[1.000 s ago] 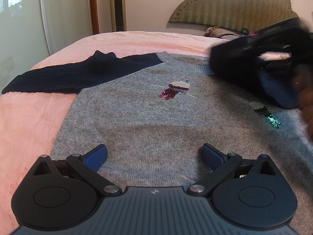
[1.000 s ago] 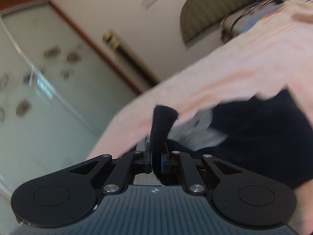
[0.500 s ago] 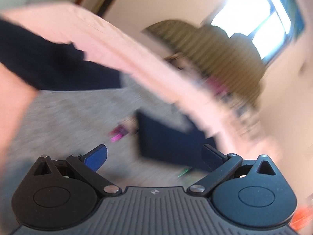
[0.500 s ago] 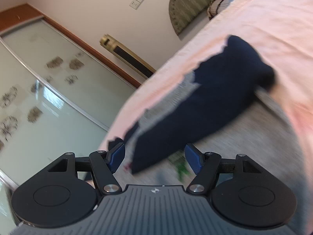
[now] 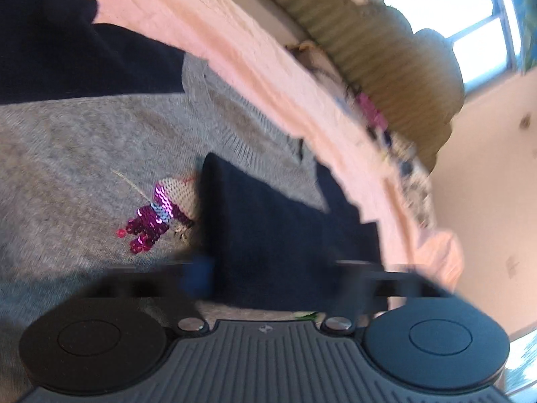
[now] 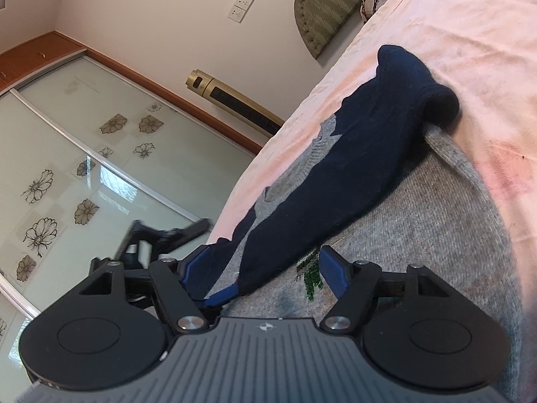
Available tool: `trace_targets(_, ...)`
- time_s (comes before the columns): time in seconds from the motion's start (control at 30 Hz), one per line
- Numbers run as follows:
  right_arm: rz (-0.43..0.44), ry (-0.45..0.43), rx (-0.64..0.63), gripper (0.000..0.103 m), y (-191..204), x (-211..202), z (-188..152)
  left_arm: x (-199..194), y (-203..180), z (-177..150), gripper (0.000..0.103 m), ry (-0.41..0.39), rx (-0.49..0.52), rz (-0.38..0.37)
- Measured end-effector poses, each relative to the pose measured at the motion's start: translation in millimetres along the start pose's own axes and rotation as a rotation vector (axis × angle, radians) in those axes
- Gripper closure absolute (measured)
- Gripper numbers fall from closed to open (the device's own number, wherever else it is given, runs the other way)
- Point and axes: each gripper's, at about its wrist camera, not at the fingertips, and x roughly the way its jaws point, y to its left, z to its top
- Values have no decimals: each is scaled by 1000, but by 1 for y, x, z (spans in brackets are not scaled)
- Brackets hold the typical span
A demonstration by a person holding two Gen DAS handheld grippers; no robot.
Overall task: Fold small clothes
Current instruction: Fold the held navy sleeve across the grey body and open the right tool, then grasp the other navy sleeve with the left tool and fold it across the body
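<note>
A grey sweater [image 5: 84, 168] with navy sleeves lies flat on the pink bed. One navy sleeve [image 5: 268, 218] is folded across its chest, beside a purple sequin motif [image 5: 157, 215]. The other sleeve [image 5: 67, 50] stretches out at the far left. My left gripper [image 5: 275, 272] is blurred, its jaws closing with the folded sleeve's end between them. In the right wrist view the same sleeve [image 6: 352, 154] runs down to my right gripper [image 6: 261, 252], which stands open and holds nothing. The left gripper's black frame [image 6: 151, 235] shows at the left there.
The pink bed cover [image 6: 453, 33] surrounds the sweater. An olive headboard [image 5: 386, 50] and loose items [image 5: 369, 114] sit at the bed's head. Glass wardrobe doors [image 6: 84, 168] and a gold tower fan [image 6: 235, 100] stand beyond the bed's far edge.
My right gripper opened and let the navy sleeve go; it now lies folded over the grey front. My left gripper swung and rolled toward that sleeve, its jaws narrowing.
</note>
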Motion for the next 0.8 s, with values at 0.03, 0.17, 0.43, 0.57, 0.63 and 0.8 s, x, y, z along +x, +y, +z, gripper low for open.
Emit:
trace_targets(0.03, 1, -1, 1, 31, 0, 0, 0, 4, -3, 0, 96, 16, 30, 46)
trace_targets(0.17, 1, 0, -2, 31, 0, 1, 0, -11, -20, -1, 97, -54, 167, 112)
trace_targets(0.43, 3, 4, -5, 31, 1, 3, 0, -58, 2, 17, 98, -177, 242, 315)
trace_targets(0.57, 0, 8, -14, 31, 2, 4, 0, -51, 16, 6, 95, -163, 280, 384)
trace_targets(0.63, -10, 13, -20, 31, 3, 4, 0, -61, 15, 5, 94, -196, 254, 388)
trace_targets(0.8, -17, -28, -110, 26, 39, -2, 20, -104, 15, -1, 84, -411, 141, 193)
